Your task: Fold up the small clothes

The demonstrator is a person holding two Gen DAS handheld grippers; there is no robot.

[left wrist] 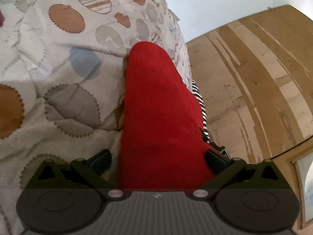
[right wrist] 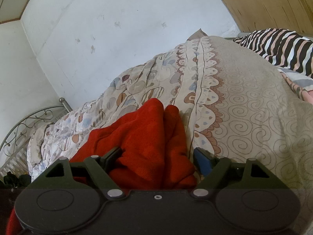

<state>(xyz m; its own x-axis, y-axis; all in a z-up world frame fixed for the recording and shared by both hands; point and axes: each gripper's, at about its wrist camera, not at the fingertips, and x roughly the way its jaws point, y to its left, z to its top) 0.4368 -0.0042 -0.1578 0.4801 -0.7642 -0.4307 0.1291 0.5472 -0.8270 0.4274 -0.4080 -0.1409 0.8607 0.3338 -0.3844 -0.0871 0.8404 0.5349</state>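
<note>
Both tongs (left wrist: 157, 161) (right wrist: 157, 159) have black linkage arms, silver rivets, blue-padded fingers (right wrist: 202, 160).

Left gripper (left wrist: 158, 160) spread wide, fingers (left wrist: 100, 161) well apart on either side of red cloth (left wrist: 156, 107) filling the gap between them. Right gripper (right wrist: 159, 160) likewise parted, blue pad (right wrist: 202, 160) showing on one finger, red fabric bunched between; actual contact with either pad apparently none, though hard to confirm.
</note>
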